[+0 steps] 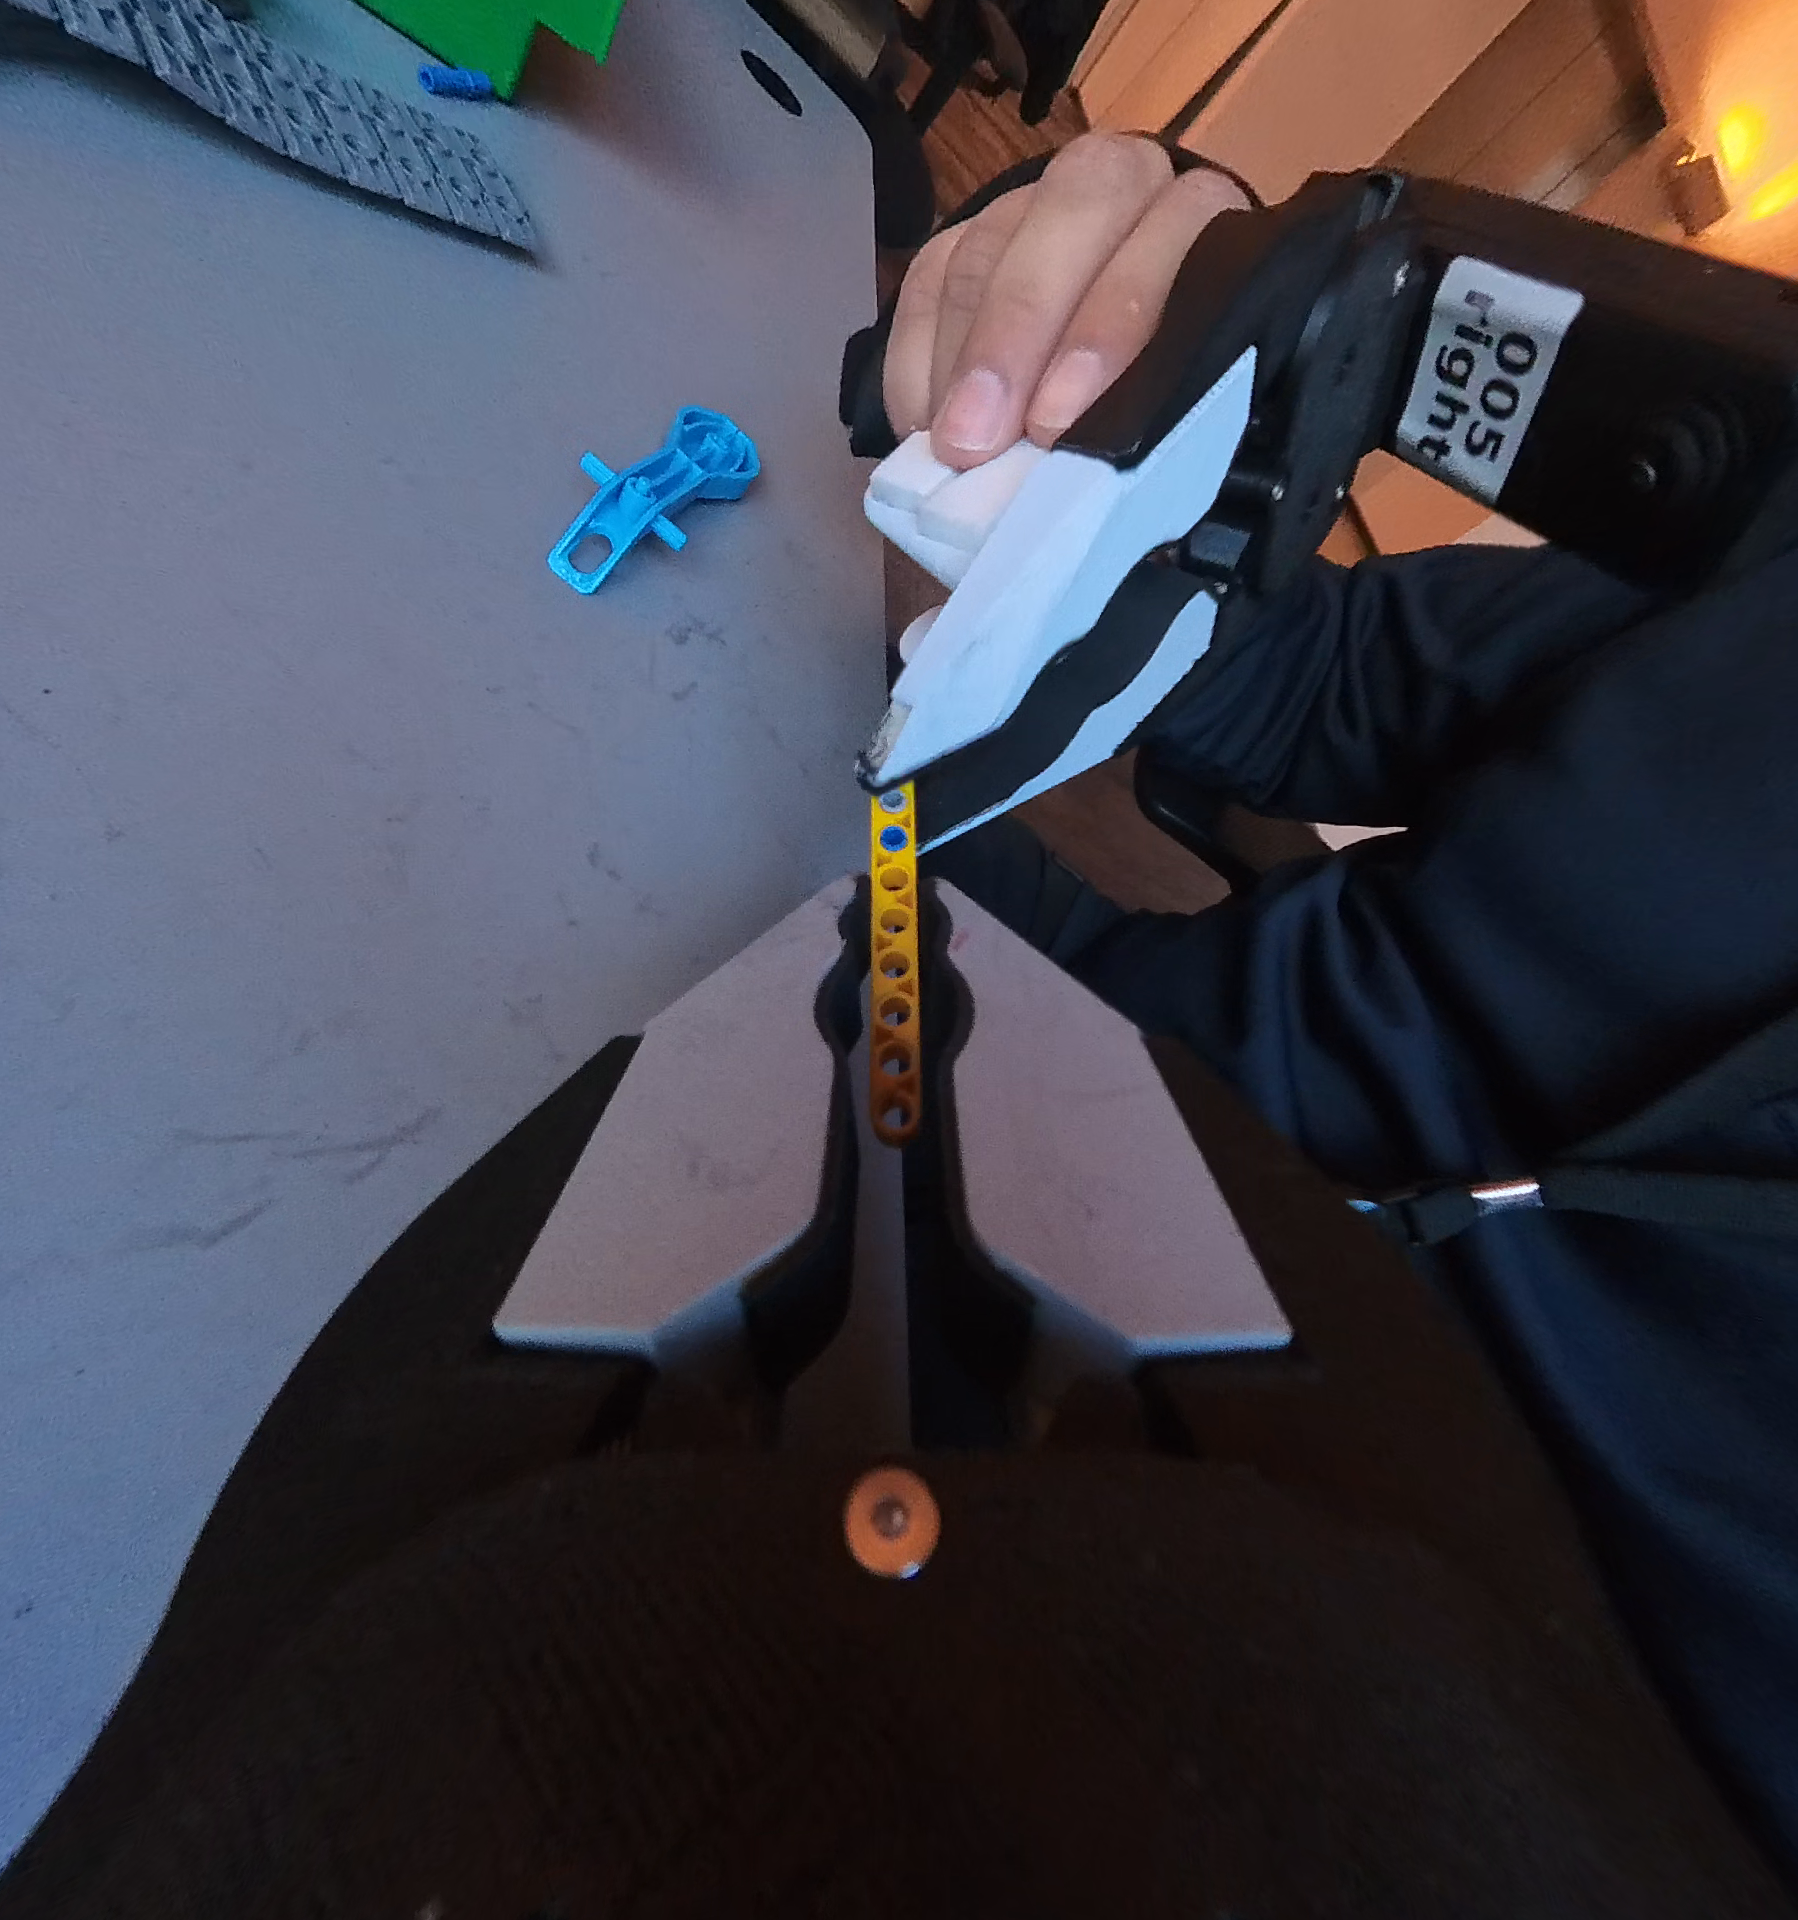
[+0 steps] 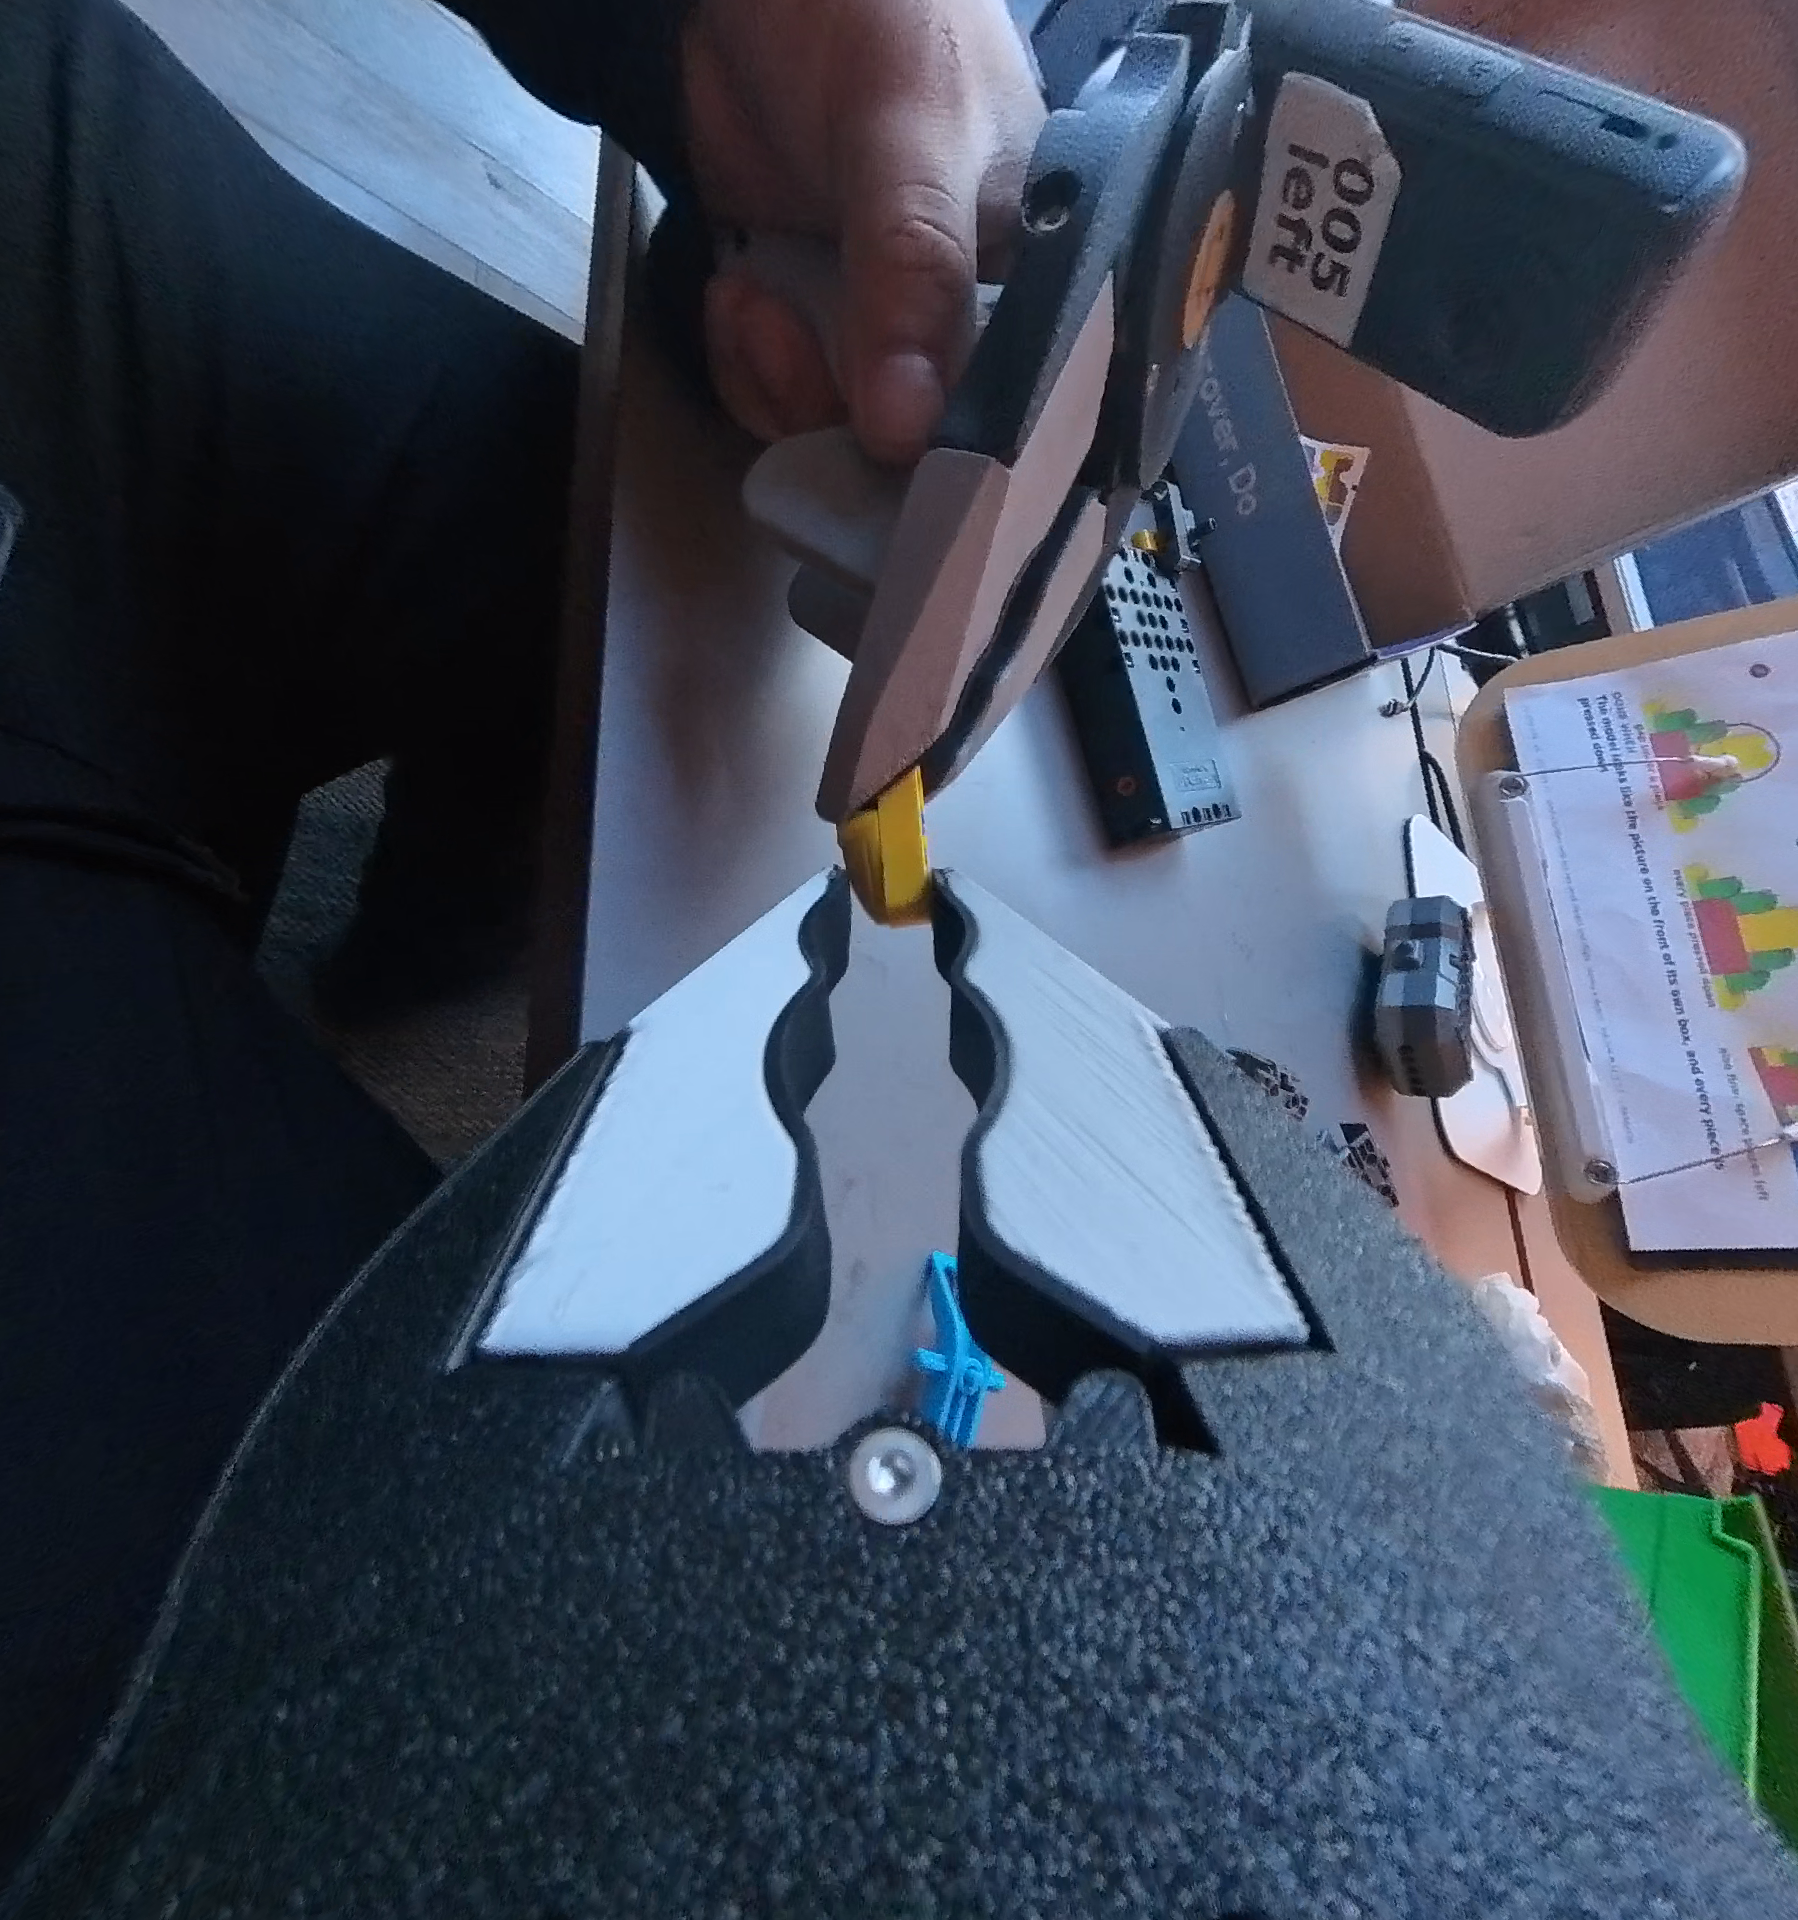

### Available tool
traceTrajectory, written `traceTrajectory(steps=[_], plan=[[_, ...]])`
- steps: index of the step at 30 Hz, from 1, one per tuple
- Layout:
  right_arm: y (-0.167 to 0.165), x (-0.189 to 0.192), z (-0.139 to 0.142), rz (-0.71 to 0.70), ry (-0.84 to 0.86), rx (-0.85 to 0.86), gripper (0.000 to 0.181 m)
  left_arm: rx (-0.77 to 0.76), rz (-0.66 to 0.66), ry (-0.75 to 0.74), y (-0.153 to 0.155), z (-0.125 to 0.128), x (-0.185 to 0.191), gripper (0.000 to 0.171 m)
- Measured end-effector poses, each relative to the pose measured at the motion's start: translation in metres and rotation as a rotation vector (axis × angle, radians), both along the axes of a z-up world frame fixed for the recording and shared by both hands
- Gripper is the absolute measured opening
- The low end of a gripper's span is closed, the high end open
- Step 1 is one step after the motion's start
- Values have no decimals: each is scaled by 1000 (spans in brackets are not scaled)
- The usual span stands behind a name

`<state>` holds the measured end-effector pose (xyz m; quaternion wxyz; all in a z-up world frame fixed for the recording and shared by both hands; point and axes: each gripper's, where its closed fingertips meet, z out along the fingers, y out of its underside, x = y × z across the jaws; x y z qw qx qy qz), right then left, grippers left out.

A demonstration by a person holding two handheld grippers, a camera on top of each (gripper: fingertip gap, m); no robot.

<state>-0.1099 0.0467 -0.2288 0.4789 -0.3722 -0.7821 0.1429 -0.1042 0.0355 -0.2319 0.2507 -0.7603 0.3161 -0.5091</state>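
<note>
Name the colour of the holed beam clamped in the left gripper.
Yellow: the beam shows best in the left wrist view.

Left gripper (image 1: 893, 904): wearing black body, tan finger plates, orange-ringed screw.
Right gripper (image 2: 890, 883): showing white finger plates, black speckled body.
Sleeves (image 1: 1394, 665): appearing dark navy.

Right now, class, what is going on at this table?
A person holds a two-finger gripper in each hand above a grey table. The left gripper is shut on a yellow beam with holes, pinched between its fingers. The right gripper meets the beam's far end; in its own view the beam's tip sits between its fingertips, jaws slightly apart, so whether it grips is unclear. A blue plastic part lies loose on the table beside them.
</note>
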Motion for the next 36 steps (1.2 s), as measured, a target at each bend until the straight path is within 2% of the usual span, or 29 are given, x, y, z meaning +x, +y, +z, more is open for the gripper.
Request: traceTrajectory(steps=[4, 8, 16, 23, 25, 27, 30, 36], plan=[[1, -1, -2, -19, -2, -32, 11, 66, 20, 27, 4, 1, -1, 6], [7, -3, -4, -46, 14, -93, 10, 214, 72, 100, 14, 3, -6, 11], [26, 4, -10, -131, 19, -235, 10, 619, 147, 415, 37, -6, -25, 18], [31, 3, -20, -167, -6, -326, 10, 799, 140, 605, 43, -16, -30, 26], [32, 3, -21, -176, -9, -341, 10, 882, 148, 672, 47, -16, -32, 37], [31, 3, -21, -172, -4, -369, 10, 942, 123, 731, 46, -20, -32, 28], [29, 3, -21, -166, -16, -400, 10, 986, 103, 802, 48, -28, -31, 24], [27, 3, -28, -170, -66, -435, 10, 1040, 51, 862, 50, -36, -29, 11]])
